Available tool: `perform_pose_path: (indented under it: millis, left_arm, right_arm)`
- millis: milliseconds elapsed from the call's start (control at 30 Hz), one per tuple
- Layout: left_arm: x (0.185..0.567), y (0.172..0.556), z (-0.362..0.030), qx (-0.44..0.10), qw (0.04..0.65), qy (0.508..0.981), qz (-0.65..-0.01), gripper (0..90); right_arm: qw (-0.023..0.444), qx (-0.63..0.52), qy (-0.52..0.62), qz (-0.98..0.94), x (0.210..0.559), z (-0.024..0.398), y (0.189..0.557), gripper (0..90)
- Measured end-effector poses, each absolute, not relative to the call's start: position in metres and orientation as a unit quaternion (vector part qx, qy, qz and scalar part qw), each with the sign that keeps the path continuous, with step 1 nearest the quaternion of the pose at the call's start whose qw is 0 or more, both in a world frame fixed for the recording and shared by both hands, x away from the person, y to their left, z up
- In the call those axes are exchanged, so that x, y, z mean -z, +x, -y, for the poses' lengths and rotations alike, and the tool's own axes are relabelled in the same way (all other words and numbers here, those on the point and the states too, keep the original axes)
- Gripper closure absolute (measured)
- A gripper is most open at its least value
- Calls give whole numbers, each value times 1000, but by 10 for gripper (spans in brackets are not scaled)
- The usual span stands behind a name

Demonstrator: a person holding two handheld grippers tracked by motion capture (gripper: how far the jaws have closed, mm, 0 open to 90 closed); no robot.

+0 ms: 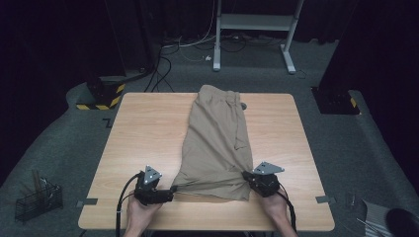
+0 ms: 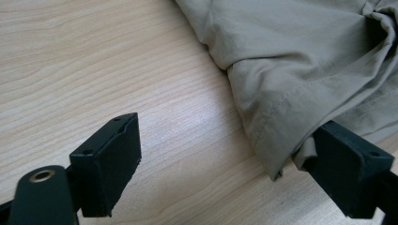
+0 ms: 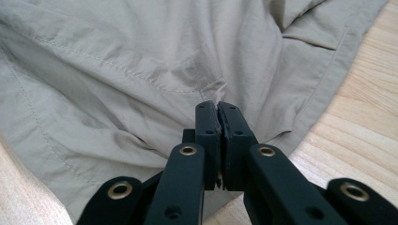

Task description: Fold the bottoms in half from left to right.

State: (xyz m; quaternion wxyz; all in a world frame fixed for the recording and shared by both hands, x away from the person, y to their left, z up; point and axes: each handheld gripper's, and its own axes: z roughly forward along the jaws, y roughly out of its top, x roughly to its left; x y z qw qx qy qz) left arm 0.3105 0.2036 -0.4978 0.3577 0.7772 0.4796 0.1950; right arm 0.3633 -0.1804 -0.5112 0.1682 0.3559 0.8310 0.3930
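Khaki shorts (image 1: 217, 138) lie folded lengthwise down the middle of the wooden table (image 1: 143, 128), waistband at the far edge. My left gripper (image 1: 170, 191) rests at the near left hem corner. In the left gripper view it (image 2: 227, 131) stands open; the hem corner of the shorts (image 2: 291, 56) lies against the inside of the right-hand jaw. My right gripper (image 1: 246, 176) is at the near right hem corner. In the right gripper view its jaws (image 3: 218, 110) are pressed together on a pinch of the shorts (image 3: 117, 70), and the cloth puckers at the tips.
Bare wood runs left and right of the shorts. Grey tape marks (image 1: 89, 202) sit at the near table edge. On the floor are a wire basket (image 1: 37, 200) at the left, a striped base (image 1: 101, 96), cables and a white desk frame (image 1: 254, 29) behind.
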Motion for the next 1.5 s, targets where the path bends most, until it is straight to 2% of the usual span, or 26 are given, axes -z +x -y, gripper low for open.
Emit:
perform_pose_path:
  millis: [167, 733, 1000, 1167, 1267, 1433, 1500]
  left_arm:
    - [500, 305, -209, -189, 360, 778, -478, 149]
    - [495, 324, -251, -188, 385, 731, -531, 165]
    - [490, 360, -214, -177, 398, 749, -499, 169]
    - [491, 387, -184, -167, 395, 765, -480, 179]
    - [495, 399, -174, -163, 389, 770, -479, 187]
    - [506, 405, -167, -164, 361, 783, -480, 193]
    - [510, 402, -166, -165, 352, 787, -478, 195]
  right_arm:
    - [168, -391, 357, -832, 511, 181, 363, 853]
    - [166, -386, 363, -832, 513, 181, 366, 835]
    - [156, -411, 366, -820, 499, 176, 369, 712]
    - [157, -413, 359, -822, 489, 162, 382, 686]
    - [147, -398, 363, -830, 492, 154, 393, 698]
    - [115, -382, 359, -844, 502, 150, 395, 843]
    - [119, -380, 341, -851, 501, 152, 385, 862]
